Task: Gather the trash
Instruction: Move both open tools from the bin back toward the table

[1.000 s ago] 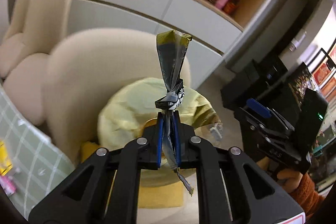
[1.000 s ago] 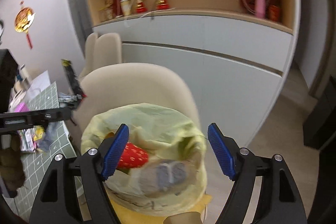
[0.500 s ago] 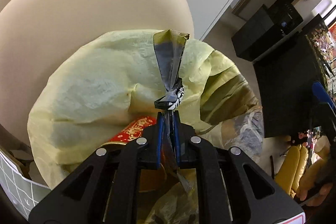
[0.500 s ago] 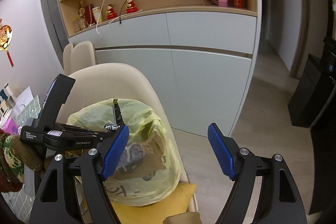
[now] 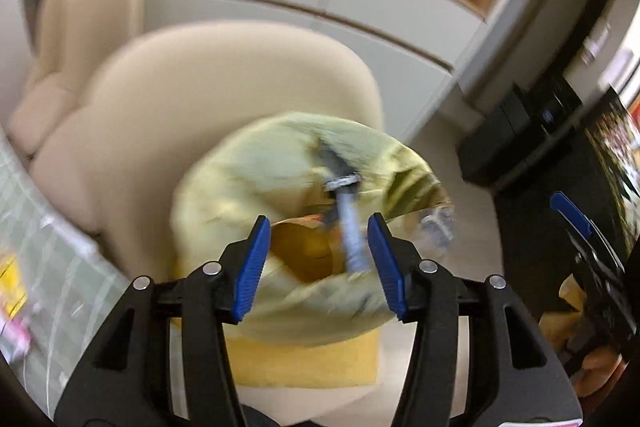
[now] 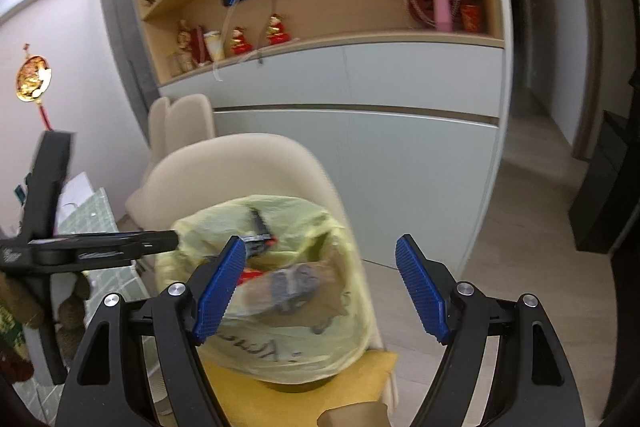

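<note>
Left gripper (image 5: 316, 263) above yellow trash bag (image 5: 256, 187) mouth, jaws just opening, nothing pinched; twisted wrapper (image 5: 348, 223) dropping into bag. Right gripper (image 6: 320, 291) beside bag, jaws spread, empty, presumably idle. Bag sits on chair (image 6: 248, 163) for easy reach.

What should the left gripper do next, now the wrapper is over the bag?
Probably draw the left gripper back toward the table. Its fingers have just been opening, and the dark wrapper is loose between them, dropping into the yellow trash bag. More litter seems to lie on the checked tablecloth.
</note>
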`<state>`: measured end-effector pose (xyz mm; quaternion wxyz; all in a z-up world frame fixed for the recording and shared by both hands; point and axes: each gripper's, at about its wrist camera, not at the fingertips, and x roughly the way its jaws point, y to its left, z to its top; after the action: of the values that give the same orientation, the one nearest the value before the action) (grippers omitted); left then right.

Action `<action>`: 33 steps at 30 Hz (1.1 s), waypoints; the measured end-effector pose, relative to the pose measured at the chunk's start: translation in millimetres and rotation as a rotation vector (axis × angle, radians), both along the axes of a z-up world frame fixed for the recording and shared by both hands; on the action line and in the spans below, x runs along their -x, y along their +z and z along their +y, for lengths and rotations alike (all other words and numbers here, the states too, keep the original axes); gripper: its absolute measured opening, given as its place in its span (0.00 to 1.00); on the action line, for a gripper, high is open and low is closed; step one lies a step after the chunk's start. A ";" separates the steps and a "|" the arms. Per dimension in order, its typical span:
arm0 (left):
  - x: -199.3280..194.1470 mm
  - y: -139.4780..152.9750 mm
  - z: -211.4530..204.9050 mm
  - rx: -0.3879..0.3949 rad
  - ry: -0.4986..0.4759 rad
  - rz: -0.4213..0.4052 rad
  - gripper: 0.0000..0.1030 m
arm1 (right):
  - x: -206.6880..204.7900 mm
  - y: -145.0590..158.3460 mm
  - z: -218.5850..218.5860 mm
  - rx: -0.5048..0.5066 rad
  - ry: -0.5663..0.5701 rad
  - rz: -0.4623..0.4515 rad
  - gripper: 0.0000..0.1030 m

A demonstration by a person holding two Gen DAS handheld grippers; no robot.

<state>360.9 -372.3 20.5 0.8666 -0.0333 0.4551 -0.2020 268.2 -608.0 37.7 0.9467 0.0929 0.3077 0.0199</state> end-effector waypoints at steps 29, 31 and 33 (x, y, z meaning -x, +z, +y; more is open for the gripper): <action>235.6 10.1 380.9 -0.091 0.681 -0.167 0.53 | 14.8 -5.9 279.1 0.000 0.450 0.036 0.71; 247.1 8.9 414.5 -0.098 0.691 -0.174 0.54 | 21.8 -5.2 302.5 0.009 0.416 0.077 0.71; 256.5 5.6 448.7 -0.088 0.697 -0.176 0.55 | 29.8 -4.8 324.9 0.034 0.417 0.093 0.72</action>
<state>104.4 76.4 26.1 0.9198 -0.1315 0.3483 0.1236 238.5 -283.0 32.9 0.9083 0.0123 0.3640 0.2058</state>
